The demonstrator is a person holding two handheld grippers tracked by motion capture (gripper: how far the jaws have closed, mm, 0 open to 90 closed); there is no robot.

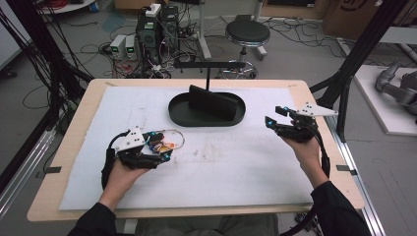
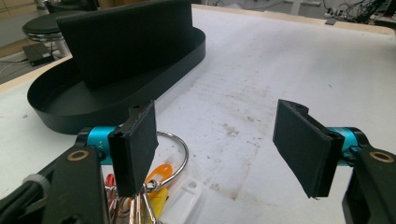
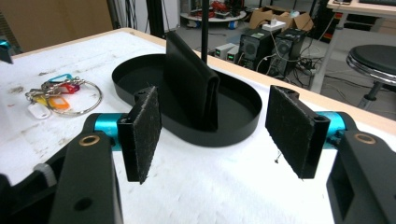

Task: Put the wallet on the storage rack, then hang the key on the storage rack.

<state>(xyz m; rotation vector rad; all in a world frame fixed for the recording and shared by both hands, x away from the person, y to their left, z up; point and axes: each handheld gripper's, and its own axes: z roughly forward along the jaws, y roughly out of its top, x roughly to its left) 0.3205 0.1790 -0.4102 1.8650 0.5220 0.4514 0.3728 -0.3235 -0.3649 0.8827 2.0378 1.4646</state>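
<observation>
A bunch of keys on a metal ring (image 1: 173,143) with coloured tags lies on the white mat, left of centre. My left gripper (image 1: 161,145) stands open just over it. In the left gripper view the key ring (image 2: 173,154) lies beneath the left pad (image 2: 137,140), and nothing is between the jaws of the left gripper (image 2: 219,140). My right gripper (image 1: 273,115) is open and empty at the right side of the mat, pointing at the black oval tray (image 1: 177,115). In the right gripper view the right gripper (image 3: 217,130) faces the tray (image 3: 233,126), with the keys (image 3: 60,95) far left.
An upright black folded panel (image 1: 211,102) stands inside the tray, and a thin black pole with a crossbar (image 1: 208,73) rises behind it. Beyond the table's far edge are a stool (image 1: 247,33), computers (image 1: 157,29) and cables on the floor.
</observation>
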